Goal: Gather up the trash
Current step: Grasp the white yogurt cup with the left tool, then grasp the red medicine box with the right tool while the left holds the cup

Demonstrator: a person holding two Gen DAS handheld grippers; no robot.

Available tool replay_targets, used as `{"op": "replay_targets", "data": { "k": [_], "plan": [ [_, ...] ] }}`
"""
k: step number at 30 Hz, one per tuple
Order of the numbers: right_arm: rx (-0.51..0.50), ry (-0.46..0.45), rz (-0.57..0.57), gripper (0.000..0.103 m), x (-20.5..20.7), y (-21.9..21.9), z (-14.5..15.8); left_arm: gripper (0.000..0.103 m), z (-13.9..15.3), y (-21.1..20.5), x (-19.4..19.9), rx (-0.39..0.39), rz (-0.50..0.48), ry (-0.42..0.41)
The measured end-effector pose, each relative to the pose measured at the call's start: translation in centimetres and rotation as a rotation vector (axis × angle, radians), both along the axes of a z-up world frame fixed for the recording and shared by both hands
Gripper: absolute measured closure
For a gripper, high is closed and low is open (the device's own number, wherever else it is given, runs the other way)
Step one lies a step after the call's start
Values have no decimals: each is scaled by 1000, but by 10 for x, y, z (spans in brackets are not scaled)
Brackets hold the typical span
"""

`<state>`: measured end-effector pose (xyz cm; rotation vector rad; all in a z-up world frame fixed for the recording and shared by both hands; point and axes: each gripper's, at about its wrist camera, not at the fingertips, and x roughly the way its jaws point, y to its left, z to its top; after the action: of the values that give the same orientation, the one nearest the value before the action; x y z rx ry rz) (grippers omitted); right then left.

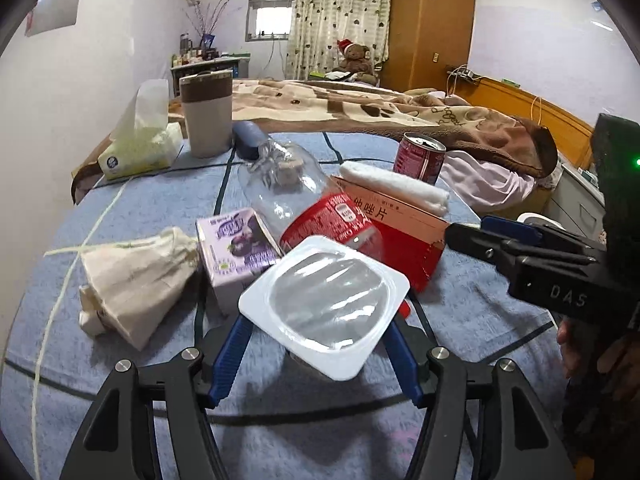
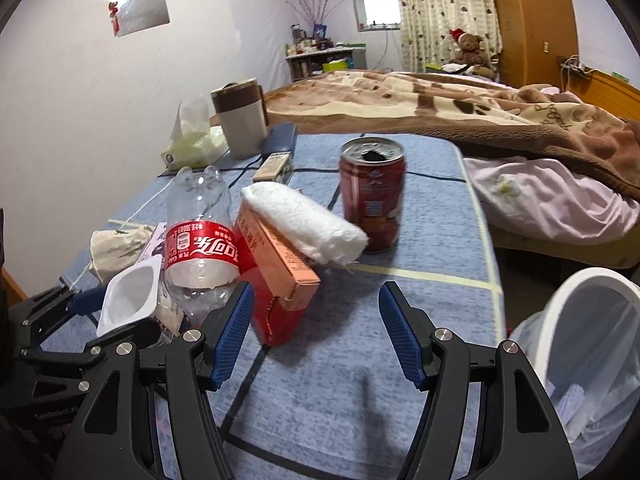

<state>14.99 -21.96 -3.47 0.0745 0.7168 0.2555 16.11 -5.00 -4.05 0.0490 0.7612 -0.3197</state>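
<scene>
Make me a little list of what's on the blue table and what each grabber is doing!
surface: blue tablecloth
left gripper: holds a white plastic cup
right gripper: jaws open, nothing between them
lying down: clear cola bottle
upright: opened red can
stacked: white rolled towel on orange box
bin: white trash bin, right of table

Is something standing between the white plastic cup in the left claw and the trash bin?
Yes. The right claw, open and empty, sits between the white plastic cup and the trash bin; the bin's mouth itself looks uncovered.
</scene>
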Motion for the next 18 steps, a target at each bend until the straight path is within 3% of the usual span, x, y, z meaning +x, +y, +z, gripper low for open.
{"op": "replay_targets", "data": {
  "k": [8, 11, 18],
  "plan": [
    [7, 50, 32, 37, 12, 8, -9, 39, -4, 9, 17, -19, 23, 13],
    [11, 62, 28, 37, 19, 9, -11, 39, -5, 13, 20, 15, 52, 11],
    [40, 65, 45, 37, 25, 13, -12, 43, -4, 28, 21, -35, 74, 29]
  ]
}}
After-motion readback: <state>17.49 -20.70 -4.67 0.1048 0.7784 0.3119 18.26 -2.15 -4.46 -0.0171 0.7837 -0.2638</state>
